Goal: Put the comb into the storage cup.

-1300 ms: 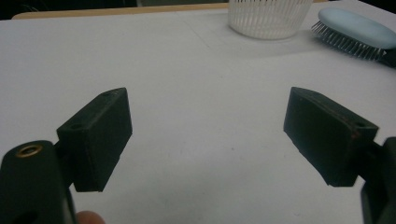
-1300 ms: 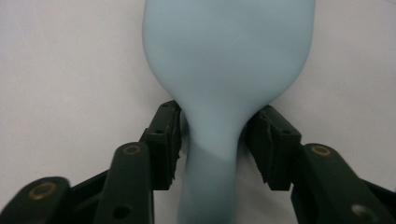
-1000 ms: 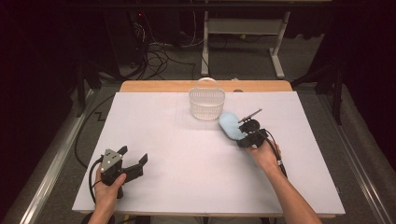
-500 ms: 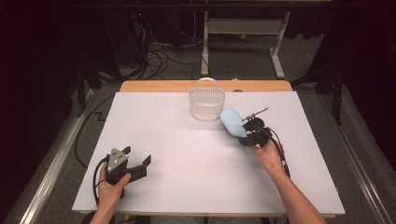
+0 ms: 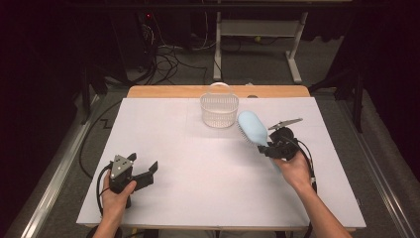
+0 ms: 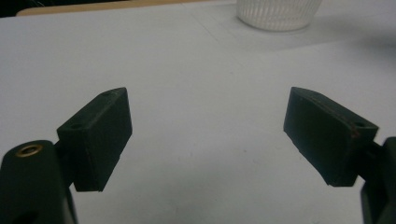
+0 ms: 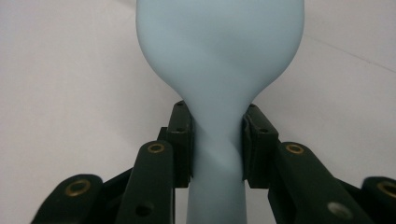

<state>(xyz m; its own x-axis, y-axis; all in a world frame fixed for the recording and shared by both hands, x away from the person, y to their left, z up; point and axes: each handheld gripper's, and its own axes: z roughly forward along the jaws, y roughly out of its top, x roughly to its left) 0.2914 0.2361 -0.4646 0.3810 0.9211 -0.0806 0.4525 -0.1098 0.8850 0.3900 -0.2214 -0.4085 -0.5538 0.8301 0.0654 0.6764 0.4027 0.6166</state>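
My right forearm comes in from the bottom right of the high view, angled up and inward, the wrist cocked so the right gripper points toward the far left of the table. Its jaws are clamped on the narrow handle of a pale blue hairbrush — in the right gripper view the pads press on either side of the neck just below where it widens into the head. The brush's long axis runs away from my hand, its head aimed up and left toward the clear ribbed basket, which it sits just beside without touching; the bristles seem to face left and down. My left hand rests low at the near left, holding the left gripper with its jaws spread wide and nothing between them — bare white tabletop in the left gripper view.
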